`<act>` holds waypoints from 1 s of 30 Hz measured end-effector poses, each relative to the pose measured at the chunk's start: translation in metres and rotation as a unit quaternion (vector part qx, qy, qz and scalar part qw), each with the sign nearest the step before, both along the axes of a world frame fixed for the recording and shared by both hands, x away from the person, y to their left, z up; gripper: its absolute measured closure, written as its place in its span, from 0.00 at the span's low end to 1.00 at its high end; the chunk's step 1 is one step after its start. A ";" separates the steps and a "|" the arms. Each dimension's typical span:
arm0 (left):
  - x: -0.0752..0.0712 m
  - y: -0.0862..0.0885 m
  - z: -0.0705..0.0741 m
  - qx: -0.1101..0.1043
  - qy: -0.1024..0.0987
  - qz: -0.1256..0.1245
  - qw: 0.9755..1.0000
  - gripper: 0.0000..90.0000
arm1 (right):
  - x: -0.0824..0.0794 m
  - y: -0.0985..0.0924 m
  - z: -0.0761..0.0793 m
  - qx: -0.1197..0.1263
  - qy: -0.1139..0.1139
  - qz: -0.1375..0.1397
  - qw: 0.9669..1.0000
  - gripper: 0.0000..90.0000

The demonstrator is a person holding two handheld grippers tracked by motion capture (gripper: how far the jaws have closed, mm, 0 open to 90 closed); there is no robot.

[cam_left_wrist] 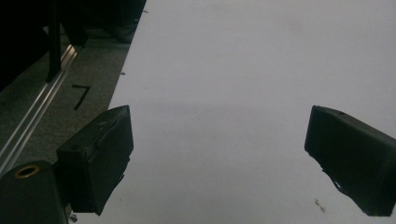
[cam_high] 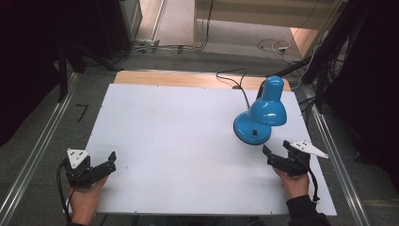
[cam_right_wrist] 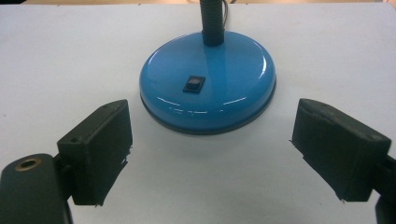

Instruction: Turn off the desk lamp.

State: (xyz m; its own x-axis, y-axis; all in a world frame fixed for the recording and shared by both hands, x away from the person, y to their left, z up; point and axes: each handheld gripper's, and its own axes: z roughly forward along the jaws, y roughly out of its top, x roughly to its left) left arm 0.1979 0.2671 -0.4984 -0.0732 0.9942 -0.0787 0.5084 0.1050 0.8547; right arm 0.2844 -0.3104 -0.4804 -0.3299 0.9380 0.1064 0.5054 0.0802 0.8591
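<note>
Matte black right gripper gapes released before glossy round blue lamp base; left gripper likewise released, seemingly over smooth white table.

One mark reads — a black "7" (tape, seemingly) on the grey floor beside the table.

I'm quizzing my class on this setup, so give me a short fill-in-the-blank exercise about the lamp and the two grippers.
1. The desk lamp is coloured ____.
2. The black rocker switch sits on the lamp's ____.
3. The gripper nearest the lamp is the ____ gripper.
4. The left gripper has its jaws ____, with nothing between them.

Missing words: blue; base; right; open
</note>
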 end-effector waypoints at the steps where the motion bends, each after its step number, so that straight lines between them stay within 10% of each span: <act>1: 0.000 0.000 0.000 0.000 0.000 0.000 1.000 0.09 | -0.001 0.000 0.000 0.000 -0.001 0.000 1.000 0.12; 30: 0.000 -0.001 0.000 0.000 0.000 -0.001 1.000 0.09 | -0.024 -0.034 -0.003 -0.015 0.006 -0.027 0.999 0.12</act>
State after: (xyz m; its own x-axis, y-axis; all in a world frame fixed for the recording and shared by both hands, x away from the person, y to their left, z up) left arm 0.1978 0.2665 -0.4981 -0.0719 0.9944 -0.0778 0.5081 0.1036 0.8551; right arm 0.2600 -0.3447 -0.4831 -0.2771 0.9575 0.0807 0.5192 0.0785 0.8510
